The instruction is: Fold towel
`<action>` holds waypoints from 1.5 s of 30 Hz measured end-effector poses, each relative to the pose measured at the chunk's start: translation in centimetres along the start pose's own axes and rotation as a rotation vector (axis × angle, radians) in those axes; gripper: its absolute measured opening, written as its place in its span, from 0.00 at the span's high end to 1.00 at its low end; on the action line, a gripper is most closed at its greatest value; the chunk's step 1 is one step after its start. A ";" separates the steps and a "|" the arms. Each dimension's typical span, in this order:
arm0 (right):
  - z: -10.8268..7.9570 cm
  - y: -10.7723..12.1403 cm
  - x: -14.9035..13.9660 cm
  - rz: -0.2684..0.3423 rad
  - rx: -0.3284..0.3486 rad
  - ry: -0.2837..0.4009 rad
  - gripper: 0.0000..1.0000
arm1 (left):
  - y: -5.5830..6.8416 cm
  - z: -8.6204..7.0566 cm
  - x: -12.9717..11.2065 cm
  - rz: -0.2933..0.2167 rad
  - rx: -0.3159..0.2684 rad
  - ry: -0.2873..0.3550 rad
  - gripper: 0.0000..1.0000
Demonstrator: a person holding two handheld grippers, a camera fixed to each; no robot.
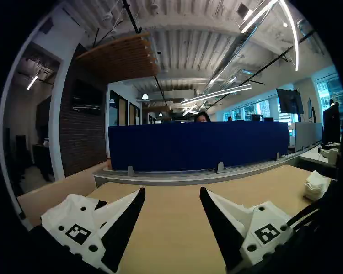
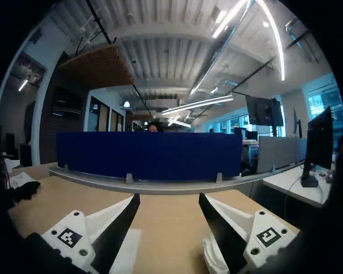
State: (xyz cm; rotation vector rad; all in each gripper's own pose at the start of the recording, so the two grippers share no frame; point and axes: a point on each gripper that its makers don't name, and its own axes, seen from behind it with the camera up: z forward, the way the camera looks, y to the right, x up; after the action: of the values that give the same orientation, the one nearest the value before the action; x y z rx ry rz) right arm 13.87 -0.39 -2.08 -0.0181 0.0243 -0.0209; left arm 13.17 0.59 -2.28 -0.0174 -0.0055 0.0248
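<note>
We are holding the left gripper above the counter, its fingers standing wide apart and gripping nothing; a white cloth is lying at the right edge of the frame. We are hovering the right gripper over the counter too, fingers equally spread and empty, while the towel is lying flat at the bottom of the frame beneath both fingers; we cannot tell whether they are touching it. A blue divider is closing off the counter's far side

A white towel lies on the tan table, partly flat, largely out of sight.
</note>
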 end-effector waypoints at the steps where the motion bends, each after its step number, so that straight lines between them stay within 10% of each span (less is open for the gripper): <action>1: 0.0 0.0 0.8 -0.001 -0.001 0.002 0.00 | -0.1 -0.1 0.7 -0.002 0.000 -0.002 0.12; 14: 0.3 -1.5 5.0 -0.044 0.074 -0.057 0.00 | 2.0 0.4 4.9 0.020 -0.088 -0.067 0.12; 27: -1.5 -6.7 0.8 -0.164 0.365 -0.322 0.00 | 7.9 -0.6 1.5 0.110 -0.322 -0.271 0.12; 45: -2.8 -7.8 -6.3 -0.193 0.443 -0.433 0.00 | 11.7 -2.2 -6.8 0.207 -0.449 -0.422 0.12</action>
State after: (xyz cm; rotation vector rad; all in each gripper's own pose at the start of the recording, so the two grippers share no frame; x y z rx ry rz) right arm 7.33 -8.09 -4.61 0.4186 -0.4154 -0.2139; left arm 6.06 12.05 -4.68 -0.4614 -0.4320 0.2332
